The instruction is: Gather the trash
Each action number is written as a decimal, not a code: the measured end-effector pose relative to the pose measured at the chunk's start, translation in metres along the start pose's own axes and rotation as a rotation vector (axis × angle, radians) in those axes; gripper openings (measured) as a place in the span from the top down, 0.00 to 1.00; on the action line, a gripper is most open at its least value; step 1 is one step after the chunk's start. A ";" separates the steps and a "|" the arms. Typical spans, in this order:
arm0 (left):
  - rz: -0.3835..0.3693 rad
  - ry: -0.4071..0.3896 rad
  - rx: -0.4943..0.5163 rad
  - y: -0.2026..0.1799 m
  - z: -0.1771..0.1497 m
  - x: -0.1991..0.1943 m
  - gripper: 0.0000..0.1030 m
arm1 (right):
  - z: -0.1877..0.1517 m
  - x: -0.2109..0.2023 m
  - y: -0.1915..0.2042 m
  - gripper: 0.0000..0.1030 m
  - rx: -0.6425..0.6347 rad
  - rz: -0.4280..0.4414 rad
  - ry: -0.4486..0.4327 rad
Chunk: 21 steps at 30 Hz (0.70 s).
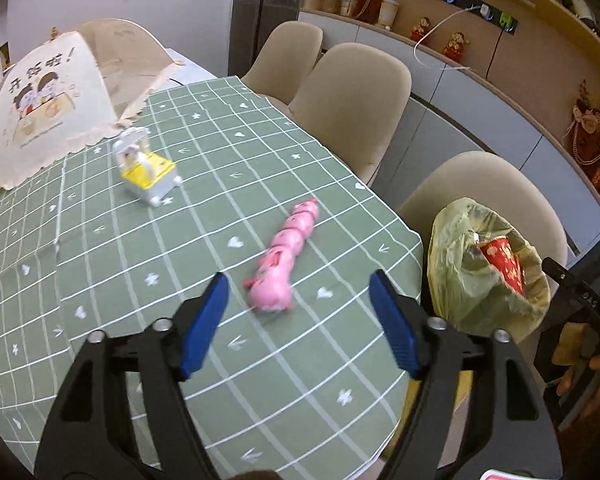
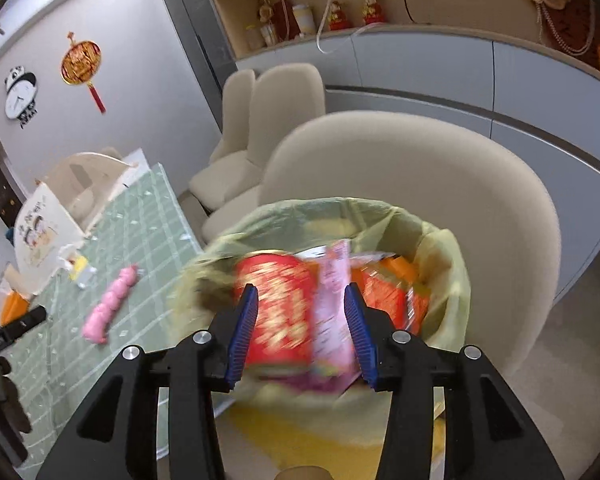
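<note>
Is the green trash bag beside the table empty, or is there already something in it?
Not empty. The green trash bag is open at the top and holds a red printed cup, a pink wrapper and orange packaging.

Left wrist view faces down across the table [image 1: 100, 280]; right looks closely into the bin [image 2: 440, 248]; both share both

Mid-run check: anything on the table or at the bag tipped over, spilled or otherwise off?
One thing: the small yellow-and-white toy cart sits tilted on the green tablecloth beside the food cover. The pink caterpillar toy lies flat. Trash appears inside the bag; no spill visible.
</note>
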<state>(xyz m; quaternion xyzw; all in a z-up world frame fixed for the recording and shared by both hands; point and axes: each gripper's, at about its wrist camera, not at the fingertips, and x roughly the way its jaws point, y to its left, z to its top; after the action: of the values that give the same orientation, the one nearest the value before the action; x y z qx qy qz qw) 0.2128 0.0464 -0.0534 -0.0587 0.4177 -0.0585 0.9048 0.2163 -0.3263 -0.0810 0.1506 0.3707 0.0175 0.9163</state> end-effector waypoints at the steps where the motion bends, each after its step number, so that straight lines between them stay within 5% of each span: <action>1: 0.003 -0.012 0.002 0.005 -0.003 -0.008 0.27 | -0.004 -0.009 0.009 0.59 0.001 0.011 -0.010; 13: 0.012 -0.188 0.164 0.017 -0.067 -0.100 0.23 | -0.097 -0.109 0.151 0.59 -0.163 0.101 -0.091; 21: -0.017 -0.229 0.221 0.012 -0.103 -0.138 0.23 | -0.157 -0.148 0.186 0.59 -0.179 0.073 -0.124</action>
<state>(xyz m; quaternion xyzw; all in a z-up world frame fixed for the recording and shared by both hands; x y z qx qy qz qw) 0.0461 0.0736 -0.0181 0.0312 0.3024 -0.1046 0.9469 0.0165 -0.1287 -0.0340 0.0824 0.3048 0.0745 0.9459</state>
